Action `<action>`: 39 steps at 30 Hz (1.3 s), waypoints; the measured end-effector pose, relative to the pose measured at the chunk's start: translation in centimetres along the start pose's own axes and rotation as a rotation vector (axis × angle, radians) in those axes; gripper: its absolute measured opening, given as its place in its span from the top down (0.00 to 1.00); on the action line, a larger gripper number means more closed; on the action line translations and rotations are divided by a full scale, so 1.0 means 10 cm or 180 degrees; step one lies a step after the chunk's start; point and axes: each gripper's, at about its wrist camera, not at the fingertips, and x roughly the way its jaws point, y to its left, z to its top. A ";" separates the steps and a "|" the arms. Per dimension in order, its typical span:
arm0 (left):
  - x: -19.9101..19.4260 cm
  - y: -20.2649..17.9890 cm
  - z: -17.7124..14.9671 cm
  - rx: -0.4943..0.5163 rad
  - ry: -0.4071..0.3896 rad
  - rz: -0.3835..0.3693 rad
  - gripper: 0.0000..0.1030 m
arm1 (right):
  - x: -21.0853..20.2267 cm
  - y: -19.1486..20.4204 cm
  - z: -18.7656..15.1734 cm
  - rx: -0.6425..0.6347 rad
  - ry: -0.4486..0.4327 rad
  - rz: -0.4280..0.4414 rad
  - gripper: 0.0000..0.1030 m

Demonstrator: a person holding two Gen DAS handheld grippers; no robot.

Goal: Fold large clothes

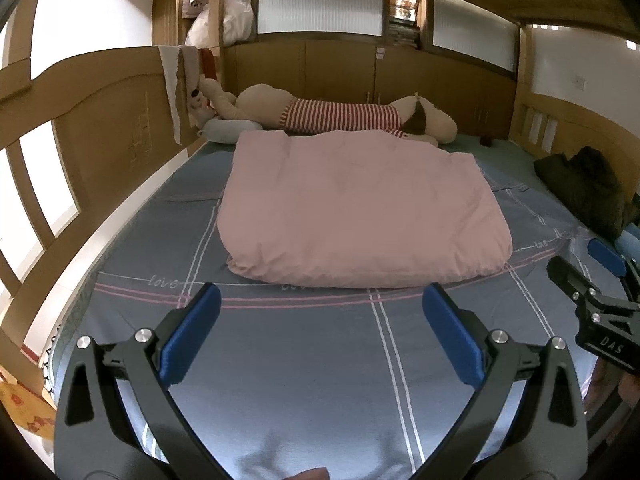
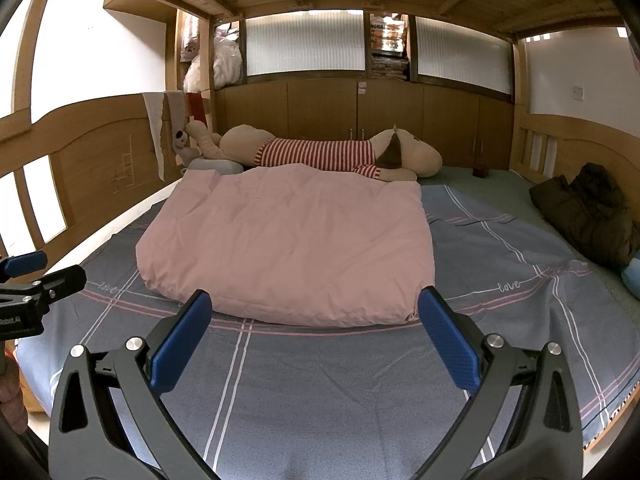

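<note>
- Your grey checked sheet [image 2: 320, 392] covers the bed, lying flat.
- The pink quilt [image 2: 288, 244] lies folded mid-bed — just ahead of both tools.
- A dark garment [image 2: 588, 212], possibly a jacket, sits crumpled at your right.
- Your left gripper [image 1: 320, 320] and right gripper [image 2: 314, 326] hover spread wide, grasping nothing.

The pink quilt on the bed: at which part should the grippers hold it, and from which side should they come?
Probably the two near corners of the pink quilt. Its rounded near edge faces both open grippers, left gripper and right gripper, with bare bed sheet between. Come from the near side, one gripper per corner, closing on the bunched edge.
</note>
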 end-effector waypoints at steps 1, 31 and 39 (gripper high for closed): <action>0.00 0.00 0.00 -0.0009 0.0000 0.0009 0.02 | 0.00 0.00 0.00 0.0002 0.0001 0.0001 0.01; -0.10 -0.07 -0.05 0.0083 -0.0007 0.0072 0.02 | 0.00 0.05 0.01 -0.0028 -0.0012 0.0012 0.01; -0.11 -0.04 -0.03 0.0025 0.0013 0.0011 0.02 | 0.01 0.05 -0.02 -0.0043 -0.0002 0.0020 0.01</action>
